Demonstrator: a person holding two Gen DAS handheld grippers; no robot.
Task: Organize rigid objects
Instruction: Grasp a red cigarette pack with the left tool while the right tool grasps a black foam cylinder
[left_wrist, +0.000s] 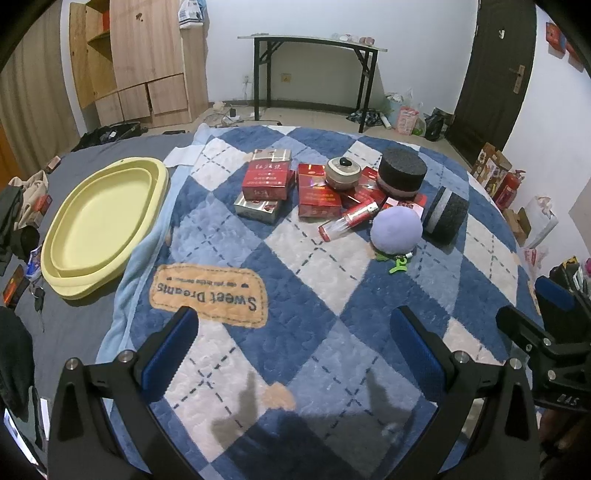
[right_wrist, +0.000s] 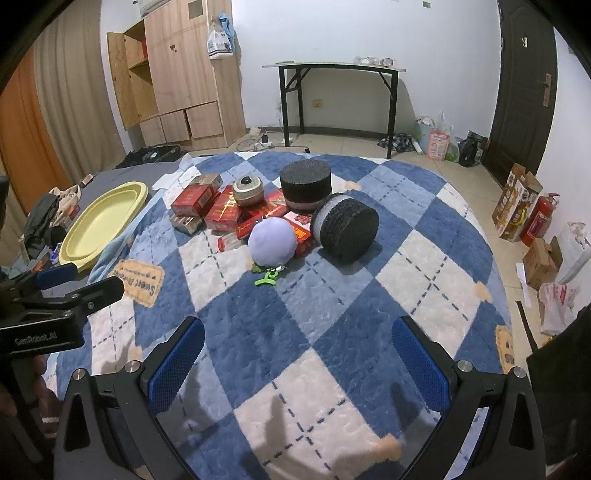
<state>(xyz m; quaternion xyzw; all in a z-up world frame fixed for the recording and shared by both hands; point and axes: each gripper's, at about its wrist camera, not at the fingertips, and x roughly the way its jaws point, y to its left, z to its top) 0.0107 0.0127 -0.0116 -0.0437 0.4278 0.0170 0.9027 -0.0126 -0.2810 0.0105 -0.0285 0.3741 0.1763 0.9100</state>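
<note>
Ahead, red boxes (left_wrist: 265, 182) piled, well beyond spread left gripper (left_wrist: 295, 343).

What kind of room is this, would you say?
Most likely a bedroom in a home: the work surface looks like a bed under a quilted blanket, with a wooden wardrobe, a folding table and a dark door around it.

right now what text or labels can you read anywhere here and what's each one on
"Sweet Dreams": tan patch on the blue checked blanket, upside down in the left wrist view; the smaller line by it is blurred.
"GenRobot.AI": body of the left gripper, seen from the right wrist.
Red boxes: print too blurred to read.
Cartons on the floor: unreadable.
</note>
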